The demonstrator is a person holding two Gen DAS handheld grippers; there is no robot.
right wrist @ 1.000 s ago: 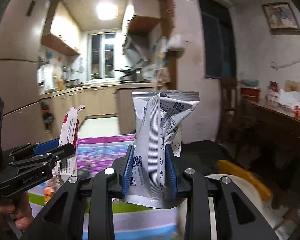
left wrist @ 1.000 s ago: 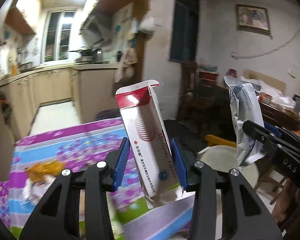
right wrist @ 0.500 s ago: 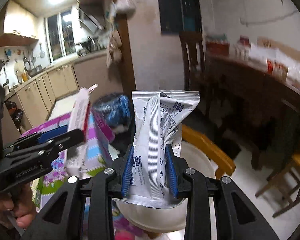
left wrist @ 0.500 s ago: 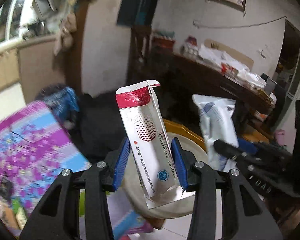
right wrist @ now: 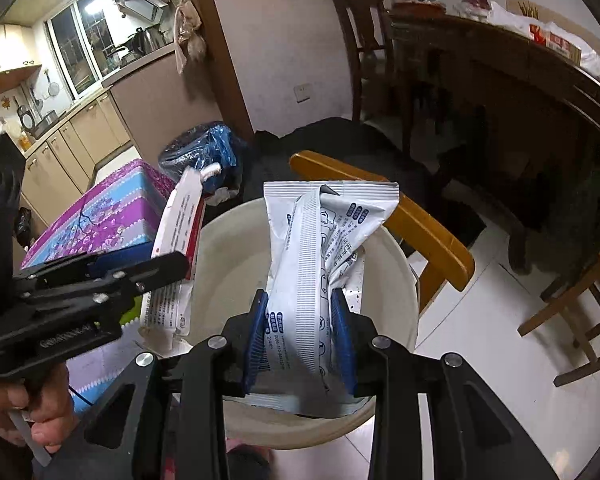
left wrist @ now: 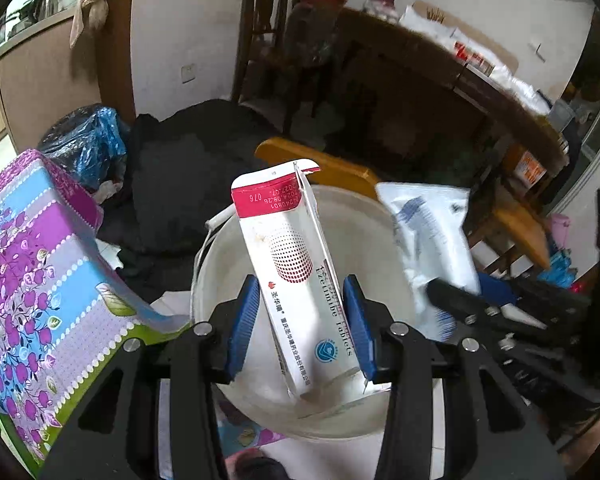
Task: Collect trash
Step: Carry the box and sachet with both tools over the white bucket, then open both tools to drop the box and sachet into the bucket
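Right now I have both grippers tipped steeply downward, side by side over the round cream plastic bucket (left wrist: 380,240) that stands on the pale tiled floor (right wrist: 472,280).

My left gripper (left wrist: 300,324) has its blue-padded jaws pinching the white cardboard tablet box with the red band (left wrist: 292,264). The box stands nearly upright between the pads, leaning a little to the left at the top, its torn flap open at the upper end. Its lower end hangs inside the bucket's rim in the left wrist view. From the right wrist view the same box (right wrist: 178,256) shows edge-on at the bucket's left rim, with a person's hand (right wrist: 24,408) wrapped round the left gripper's handle at the lower left.

My right gripper (right wrist: 300,336) has its jaws pressed onto the crumpled white foil pouch with blue print (right wrist: 320,256). The pouch rises upright out of the pads, its sealed top edge level with the far rim, its bottom edge drooping below the jaws over the bucket's mouth. In the left wrist view this pouch (left wrist: 432,236) is blurred at the bucket's right rim.

The worktop (left wrist: 44,264), under a purple and blue flowered cloth, sits to the left of the bucket, its near corner just beside the rim. A yellow wooden chair (right wrist: 432,240) stands behind the bucket's far edge.
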